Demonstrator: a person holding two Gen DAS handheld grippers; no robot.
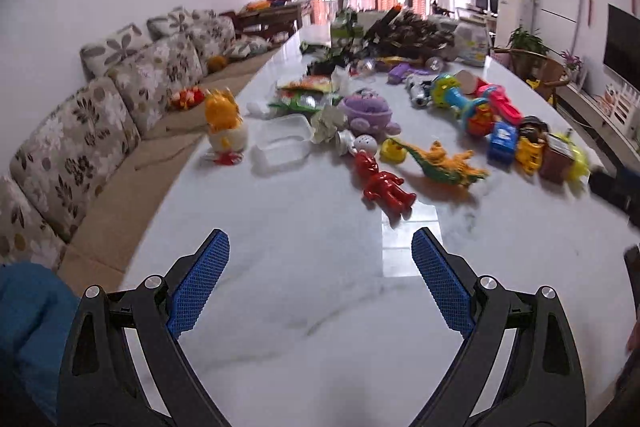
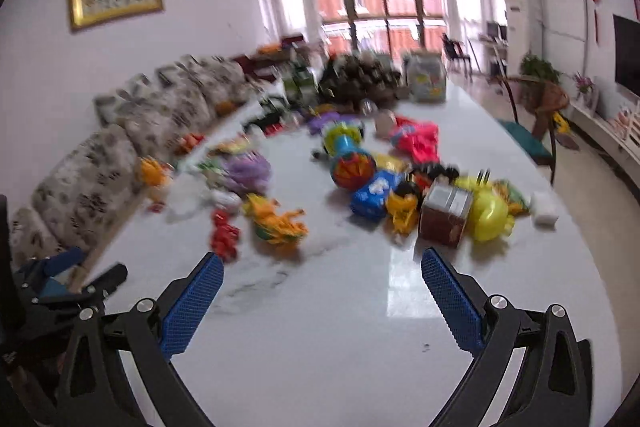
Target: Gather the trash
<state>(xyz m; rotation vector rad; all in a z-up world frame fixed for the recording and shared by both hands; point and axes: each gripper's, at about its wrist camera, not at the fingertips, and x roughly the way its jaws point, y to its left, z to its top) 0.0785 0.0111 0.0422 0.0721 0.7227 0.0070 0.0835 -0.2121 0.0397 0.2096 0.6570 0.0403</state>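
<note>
Toys and trash are mixed on a long white marble table (image 1: 312,287). Trash in the left wrist view: a clear plastic tray (image 1: 282,143), a crumpled paper wad (image 1: 326,123), snack wrappers (image 1: 306,91) and a brown carton (image 1: 556,159). The right wrist view, blurred, shows the brown carton (image 2: 444,215) and a white wad (image 2: 544,209) at the right. My left gripper (image 1: 320,247) hovers open above bare table, short of a red figure (image 1: 384,183). My right gripper (image 2: 322,263) is open too, with nothing between its blue pads. The left gripper (image 2: 64,279) shows at the right view's left edge.
A floral sofa (image 1: 100,123) runs along the table's left side. Toys include an orange plush (image 1: 222,123), a purple plush (image 1: 366,109), a dinosaur (image 1: 444,163) and a yellow ball toy (image 2: 488,213). A dark heap (image 1: 408,31) fills the far end. A chair (image 2: 536,131) stands right.
</note>
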